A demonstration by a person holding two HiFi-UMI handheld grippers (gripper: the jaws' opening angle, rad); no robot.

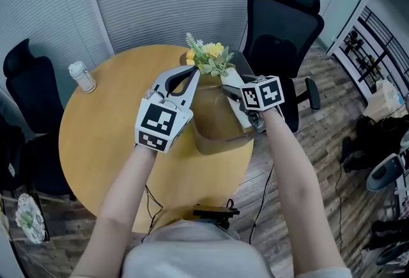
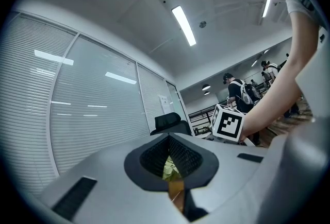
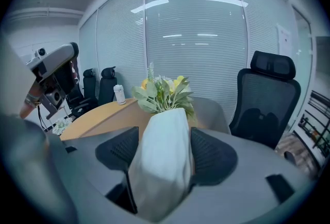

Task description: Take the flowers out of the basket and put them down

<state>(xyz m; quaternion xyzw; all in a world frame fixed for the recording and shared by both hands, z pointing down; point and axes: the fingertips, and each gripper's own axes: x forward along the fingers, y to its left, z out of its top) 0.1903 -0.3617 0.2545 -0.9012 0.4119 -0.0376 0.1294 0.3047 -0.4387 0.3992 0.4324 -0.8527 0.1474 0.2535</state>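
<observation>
**Wrapped flowers gripped by right tool over the basket**

Right tool (image 1: 238,99) is clamped on the white paper wrap (image 3: 162,151) of the flowers (image 1: 211,56), jaws fairly wide with the wrap filling the gap. Left tool (image 1: 193,71) is pinched fully closed, with a thin brown strip between its tips, which looks like the rim of the basket (image 1: 214,137), so probably steadying it.

Flowers are at the far side of the basket, heads (yellow blooms, green leaves) above the rim and the wrap slanting over the basket's right side. Can't tell if the wrap's lower end is clear of the basket.

Handling guess: the bunch is light, and the paper wrap is soft and crushable and could slide. Blooms are fragile, so hold low on the wrap, not the heads.

The basket sits on the round wooden counter (image 1: 108,136) near its edge. Nothing else can be made out inside it. A small white bottle (image 1: 82,76) stands well apart at the left
</observation>
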